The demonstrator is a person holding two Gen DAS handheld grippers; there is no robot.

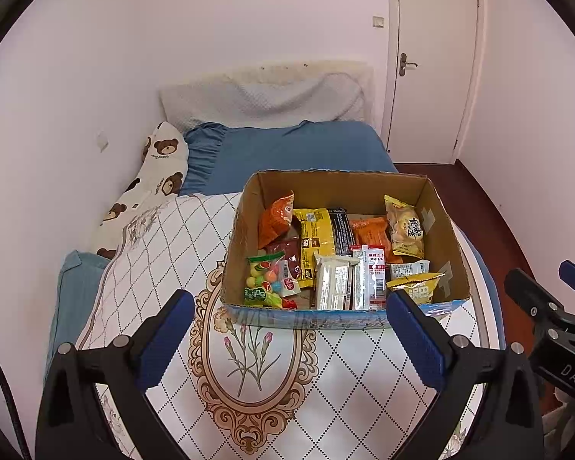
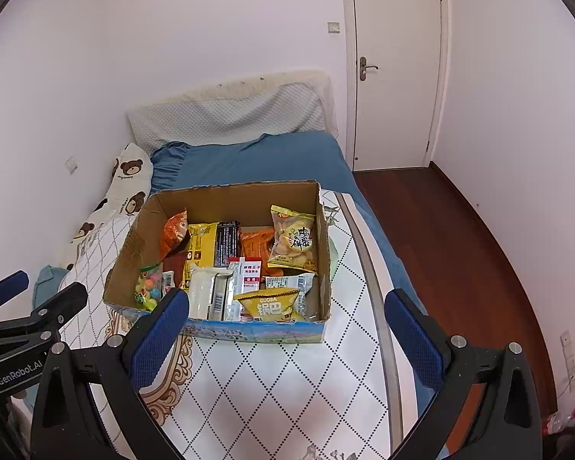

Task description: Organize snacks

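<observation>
An open cardboard box [image 1: 446, 230] [image 2: 134, 253] sits on a white patterned board on the bed. Inside lie several snack packs: an orange bag [image 1: 276, 216] [image 2: 173, 232], a yellow-and-black pack [image 1: 318, 237] [image 2: 203, 243], a biscuit bag [image 1: 404, 226] [image 2: 293, 239], a candy bag [image 1: 264, 280] [image 2: 149, 285], silver-white packs [image 1: 335, 281] [image 2: 209, 293] and a yellow GUOBA bag [image 1: 419, 285] [image 2: 272, 304]. My left gripper [image 1: 291, 339] is open in front of the box's near wall, holding nothing. My right gripper [image 2: 287, 339] is also open and empty, just before the box's near right corner.
The white board [image 1: 326, 383] [image 2: 287, 391] with diamond pattern covers the near bed. A blue sheet [image 1: 295, 149], a bear-print pillow [image 1: 153, 188] and a grey cushion [image 1: 264, 99] lie beyond. Dark wood floor [image 2: 460, 237] and a closed door [image 2: 396, 65] are to the right.
</observation>
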